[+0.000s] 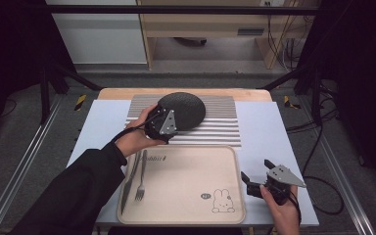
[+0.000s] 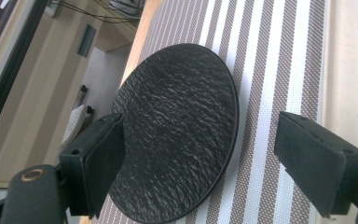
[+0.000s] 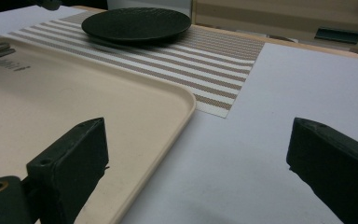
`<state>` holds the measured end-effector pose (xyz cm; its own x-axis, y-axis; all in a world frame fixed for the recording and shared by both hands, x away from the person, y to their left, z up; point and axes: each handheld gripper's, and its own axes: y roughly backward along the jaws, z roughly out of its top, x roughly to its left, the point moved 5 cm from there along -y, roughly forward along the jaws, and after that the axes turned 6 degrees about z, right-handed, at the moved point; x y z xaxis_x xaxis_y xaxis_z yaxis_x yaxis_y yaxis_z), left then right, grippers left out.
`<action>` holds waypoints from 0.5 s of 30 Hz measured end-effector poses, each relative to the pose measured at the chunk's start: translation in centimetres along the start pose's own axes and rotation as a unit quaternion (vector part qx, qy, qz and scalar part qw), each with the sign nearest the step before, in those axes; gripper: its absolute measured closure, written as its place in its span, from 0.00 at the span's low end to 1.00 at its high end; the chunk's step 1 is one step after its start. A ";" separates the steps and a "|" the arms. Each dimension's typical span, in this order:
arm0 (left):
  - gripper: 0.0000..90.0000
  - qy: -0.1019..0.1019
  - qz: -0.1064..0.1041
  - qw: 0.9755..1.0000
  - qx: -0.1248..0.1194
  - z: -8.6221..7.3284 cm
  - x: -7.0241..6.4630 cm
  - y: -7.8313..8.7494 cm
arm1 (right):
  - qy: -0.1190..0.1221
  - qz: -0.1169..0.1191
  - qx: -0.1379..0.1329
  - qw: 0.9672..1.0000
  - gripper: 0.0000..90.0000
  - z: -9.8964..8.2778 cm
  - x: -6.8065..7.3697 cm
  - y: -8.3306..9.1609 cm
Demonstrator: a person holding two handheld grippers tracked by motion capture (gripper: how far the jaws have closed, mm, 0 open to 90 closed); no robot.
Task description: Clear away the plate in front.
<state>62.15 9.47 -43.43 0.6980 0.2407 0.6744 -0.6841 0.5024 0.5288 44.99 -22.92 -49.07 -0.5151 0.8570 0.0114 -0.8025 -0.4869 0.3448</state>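
Lying on the striped mat point(image 2: 279, 56), black plate point(image 2: 177, 126) between open left gripper point(image 2: 200, 158) jaws.

The left gripper point(image 1: 162, 122), arm stretched forward, has its jaws wide apart, and the right gripper point(image 1: 269, 182), held near the body, seems equally open.

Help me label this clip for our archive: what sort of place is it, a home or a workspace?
Most likely a lab or recording workspace staged as a dining setup. A black frame surrounds the table, loose cables trail over the floor, and a striped placemat, black plate and beige tray are laid out.
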 end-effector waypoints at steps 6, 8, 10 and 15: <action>0.19 0.004 0.012 1.000 -0.010 -0.4 0.3 -0.6 | 0.002 -0.001 0.004 1.000 0.06 -0.2 0.0 -0.3; 0.19 -0.002 0.016 1.000 -0.006 -0.7 0.3 -0.9 | 0.002 -0.001 0.003 1.000 0.06 -0.2 -0.1 -0.2; 0.19 -0.008 0.015 1.000 0.000 -1.0 0.3 -1.1 | 0.001 -0.002 0.002 1.000 0.06 -0.2 -0.1 -0.2; 0.19 -0.026 0.014 0.999 0.012 -1.7 0.0 -1.6 | 0.001 -0.003 0.004 1.000 0.06 -0.3 -0.2 -0.2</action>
<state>63.66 10.09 -45.16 0.6665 0.2109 0.7150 -0.7089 0.4761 0.5203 45.18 -23.03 -49.38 -0.5104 0.8599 0.0082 -0.8032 -0.4801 0.3527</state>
